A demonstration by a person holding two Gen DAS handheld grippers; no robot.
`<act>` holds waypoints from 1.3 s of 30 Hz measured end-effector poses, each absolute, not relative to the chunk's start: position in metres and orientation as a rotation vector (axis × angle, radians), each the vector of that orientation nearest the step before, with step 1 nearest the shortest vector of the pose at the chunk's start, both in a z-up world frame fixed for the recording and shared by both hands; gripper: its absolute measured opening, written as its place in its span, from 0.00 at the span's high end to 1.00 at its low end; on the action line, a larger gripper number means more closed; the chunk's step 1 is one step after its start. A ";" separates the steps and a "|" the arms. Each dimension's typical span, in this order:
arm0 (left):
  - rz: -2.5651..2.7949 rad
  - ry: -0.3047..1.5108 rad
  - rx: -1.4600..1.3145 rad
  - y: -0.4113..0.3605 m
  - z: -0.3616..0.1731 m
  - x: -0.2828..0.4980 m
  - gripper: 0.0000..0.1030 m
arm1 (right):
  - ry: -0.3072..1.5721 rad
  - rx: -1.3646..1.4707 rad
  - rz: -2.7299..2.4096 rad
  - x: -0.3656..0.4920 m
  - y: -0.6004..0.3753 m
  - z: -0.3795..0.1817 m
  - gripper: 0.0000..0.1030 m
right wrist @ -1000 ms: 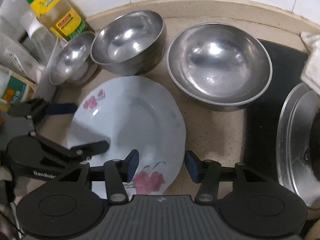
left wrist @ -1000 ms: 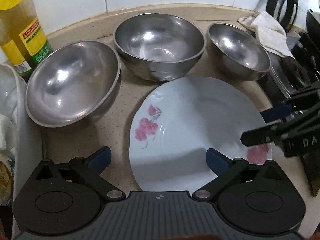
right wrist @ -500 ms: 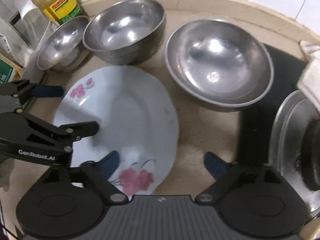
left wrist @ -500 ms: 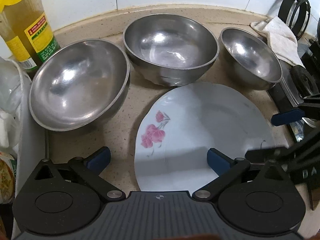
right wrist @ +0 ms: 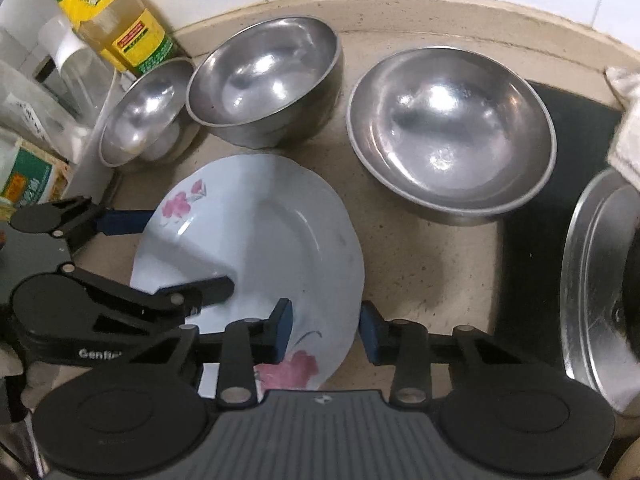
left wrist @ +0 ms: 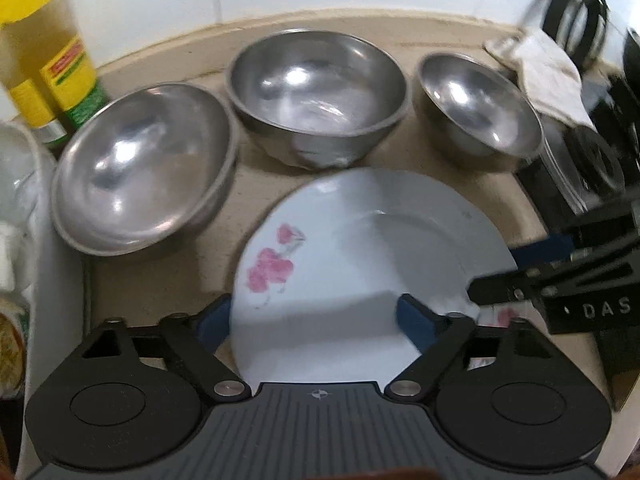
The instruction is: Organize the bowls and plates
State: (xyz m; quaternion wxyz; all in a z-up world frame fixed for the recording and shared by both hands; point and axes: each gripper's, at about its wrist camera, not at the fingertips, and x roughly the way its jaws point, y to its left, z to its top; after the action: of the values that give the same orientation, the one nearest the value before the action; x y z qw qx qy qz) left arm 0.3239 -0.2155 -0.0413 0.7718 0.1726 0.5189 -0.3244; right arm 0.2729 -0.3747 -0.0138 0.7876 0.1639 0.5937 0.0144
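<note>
A white plate (left wrist: 360,248) with pink flowers lies on the beige counter, in front of three steel bowls: left (left wrist: 140,168), middle (left wrist: 316,92) and right (left wrist: 476,108). My left gripper (left wrist: 314,322) straddles the plate's left rim, one finger outside it and one over the plate. Its jaws are closing and do not press on the rim. In the right wrist view the plate (right wrist: 260,232) has its right rim between the jaws of my right gripper (right wrist: 326,334). These are closing too, with a gap still showing. The left gripper (right wrist: 168,256) also appears there.
A yellow oil bottle (right wrist: 116,20) and clear containers (right wrist: 36,80) crowd the left side. A black stove top (right wrist: 560,168) with a steel lid (right wrist: 600,288) lies on the right, and a white cloth (left wrist: 548,76) at the back right. A tiled wall runs behind the bowls.
The right jaws spread wide half a second ago and have come back narrow around the plate's rim. The left jaws have narrowed a little. Plate and bowls stay put.
</note>
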 end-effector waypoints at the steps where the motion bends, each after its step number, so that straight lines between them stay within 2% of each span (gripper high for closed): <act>1: -0.697 1.126 0.363 -0.213 -0.040 0.326 0.25 | 1.278 0.375 0.030 0.272 -0.377 -0.014 0.67; 3: -0.694 1.128 0.352 -0.210 -0.038 0.329 0.30 | 1.267 0.396 0.030 0.266 -0.380 -0.014 0.69; 13: -0.690 1.151 0.295 -0.200 -0.035 0.331 0.32 | 1.242 0.444 0.024 0.263 -0.384 -0.014 0.69; 39: -0.718 1.149 0.236 -0.183 -0.025 0.330 0.33 | 1.212 0.516 0.050 0.259 -0.393 -0.007 0.69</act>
State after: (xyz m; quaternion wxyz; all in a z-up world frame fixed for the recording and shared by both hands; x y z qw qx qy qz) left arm 0.3304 -0.1827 -0.0249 0.7728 0.1088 0.5302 -0.3314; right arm 0.2590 -0.3934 -0.0068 0.7906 0.2396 0.5630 0.0231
